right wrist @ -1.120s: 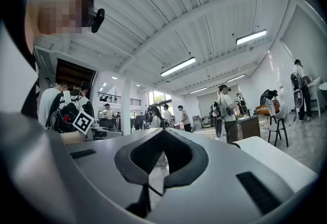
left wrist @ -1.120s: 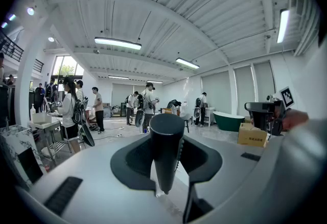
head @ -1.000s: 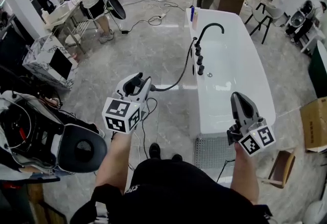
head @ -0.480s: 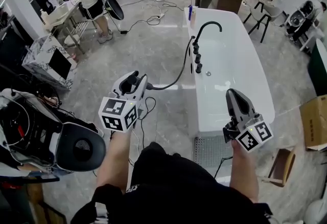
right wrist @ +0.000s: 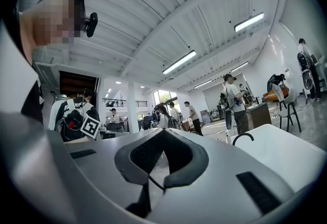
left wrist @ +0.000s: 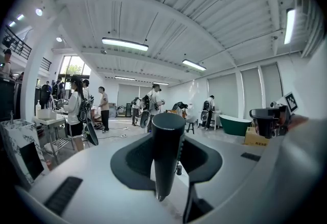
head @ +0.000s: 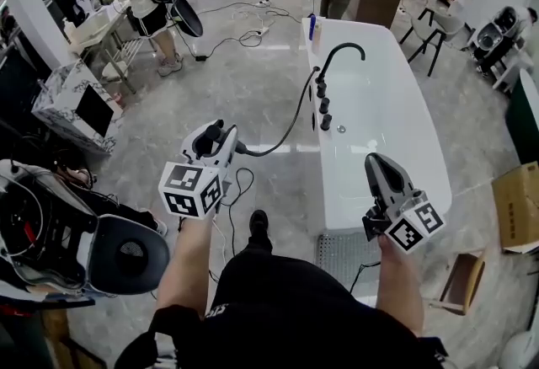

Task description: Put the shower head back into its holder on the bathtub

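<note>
Left claw (head: 216,140) stayed clamped on the shower head (head: 222,136); right claw (head: 378,168) shut, empty. We had stepped nearer the bathtub (head: 425,158); its holder (head: 322,99), at 2 o'clock, remained well apart.

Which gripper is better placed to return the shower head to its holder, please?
Left: the left gripper holds the shower head, whose hose runs to the bathtub; the right gripper is shut and empty.
</note>
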A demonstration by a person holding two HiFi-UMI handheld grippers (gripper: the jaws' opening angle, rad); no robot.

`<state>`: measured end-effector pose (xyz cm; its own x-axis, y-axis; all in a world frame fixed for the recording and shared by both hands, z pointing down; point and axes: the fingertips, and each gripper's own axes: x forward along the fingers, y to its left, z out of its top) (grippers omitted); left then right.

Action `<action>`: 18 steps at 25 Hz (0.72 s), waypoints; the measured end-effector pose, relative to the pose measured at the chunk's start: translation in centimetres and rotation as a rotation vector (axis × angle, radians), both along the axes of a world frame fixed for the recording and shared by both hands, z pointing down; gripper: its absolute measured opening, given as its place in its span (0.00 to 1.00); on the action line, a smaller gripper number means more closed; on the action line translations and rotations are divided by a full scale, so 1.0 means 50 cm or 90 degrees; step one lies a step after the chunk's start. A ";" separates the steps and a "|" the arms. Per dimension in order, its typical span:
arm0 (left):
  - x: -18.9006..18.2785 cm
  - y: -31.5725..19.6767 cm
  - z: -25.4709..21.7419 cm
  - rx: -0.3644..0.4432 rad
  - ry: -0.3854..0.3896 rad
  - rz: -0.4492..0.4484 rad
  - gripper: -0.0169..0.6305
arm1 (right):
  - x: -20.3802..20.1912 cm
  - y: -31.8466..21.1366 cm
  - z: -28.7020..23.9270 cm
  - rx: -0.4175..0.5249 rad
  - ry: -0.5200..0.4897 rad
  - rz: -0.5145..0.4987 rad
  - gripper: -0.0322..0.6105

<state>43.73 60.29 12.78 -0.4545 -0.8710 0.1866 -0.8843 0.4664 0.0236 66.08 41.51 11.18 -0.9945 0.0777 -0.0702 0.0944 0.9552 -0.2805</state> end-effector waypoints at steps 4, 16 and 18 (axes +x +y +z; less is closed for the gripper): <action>-0.073 -0.033 0.016 -0.009 0.003 0.007 0.23 | -0.061 -0.036 0.026 -0.031 0.002 0.014 0.07; -0.372 -0.130 0.039 0.001 0.033 0.034 0.23 | -0.340 -0.115 0.045 -0.053 0.033 0.040 0.07; -0.411 -0.133 0.043 0.006 0.040 0.037 0.23 | -0.377 -0.116 0.044 -0.051 0.042 0.042 0.07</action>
